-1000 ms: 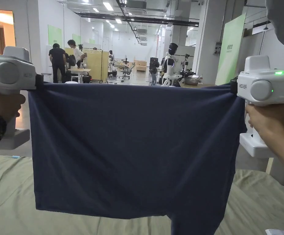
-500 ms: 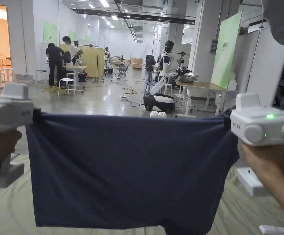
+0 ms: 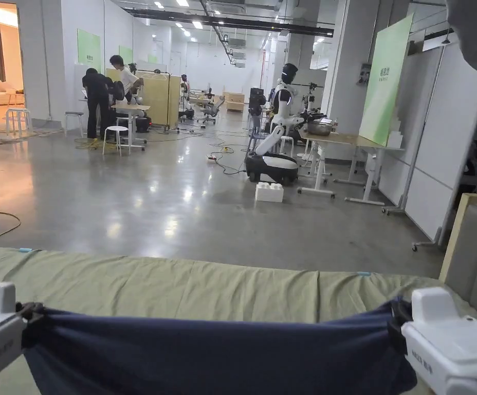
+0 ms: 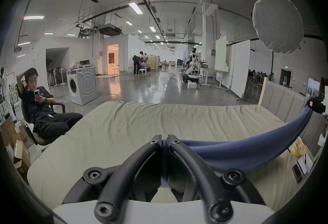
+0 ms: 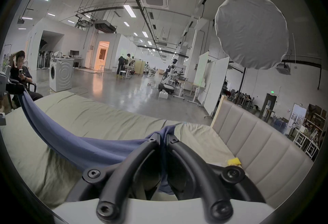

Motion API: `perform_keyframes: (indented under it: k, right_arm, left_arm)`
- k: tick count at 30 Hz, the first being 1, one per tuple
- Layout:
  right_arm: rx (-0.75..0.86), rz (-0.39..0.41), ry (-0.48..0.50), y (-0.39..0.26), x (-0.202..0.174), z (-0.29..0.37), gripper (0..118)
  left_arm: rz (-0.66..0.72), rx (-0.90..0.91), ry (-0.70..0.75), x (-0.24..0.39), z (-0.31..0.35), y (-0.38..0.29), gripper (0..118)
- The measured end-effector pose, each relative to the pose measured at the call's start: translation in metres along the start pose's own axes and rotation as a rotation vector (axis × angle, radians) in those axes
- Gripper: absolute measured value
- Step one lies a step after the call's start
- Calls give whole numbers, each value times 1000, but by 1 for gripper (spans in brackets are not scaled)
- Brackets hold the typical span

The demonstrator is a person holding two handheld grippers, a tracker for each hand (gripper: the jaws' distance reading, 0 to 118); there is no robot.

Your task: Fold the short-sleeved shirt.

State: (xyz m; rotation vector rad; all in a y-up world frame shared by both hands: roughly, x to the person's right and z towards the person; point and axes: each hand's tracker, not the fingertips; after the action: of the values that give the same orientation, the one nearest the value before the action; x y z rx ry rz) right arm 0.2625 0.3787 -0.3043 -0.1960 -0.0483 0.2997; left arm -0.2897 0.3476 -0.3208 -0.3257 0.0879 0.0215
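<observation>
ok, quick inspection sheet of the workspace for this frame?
Surface: bed with wrinkled green sheet.
Job's things: navy shirt stretched between both grippers, sagging over the sheet.
Clutter: yellow item and flat devices near the headboard.
Grippers: left gripper and right gripper, jaws closed on shirt corners.
Cables: leads across the floor.
Surroundings: seated person, washing machine, humanoid robot.

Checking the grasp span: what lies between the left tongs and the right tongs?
The navy blue fabric shirt stretches between the left tongs and right tongs, seen in the head view.
</observation>
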Motion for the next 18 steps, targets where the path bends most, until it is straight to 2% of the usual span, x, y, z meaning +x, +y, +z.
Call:
perform_keyframes:
  k: [7, 10, 15, 18]
  right_arm:
    - [-83, 1, 19, -47, -17, 72, 5]
    - [-146, -2, 30, -72, -24, 98, 5]
    - [-304, -17, 56, -125, -35, 130, 5]
    - [-375, 15, 57, -157, -45, 140, 5]
  left_arm:
    - [-14, -9, -22, -10, 57, -51, 5]
    - [-14, -38, -21, -10, 82, -77, 5]
    - [-111, -135, -12, -5, 116, -129, 5]
    - [-104, -191, -23, -4, 125, -159, 5]
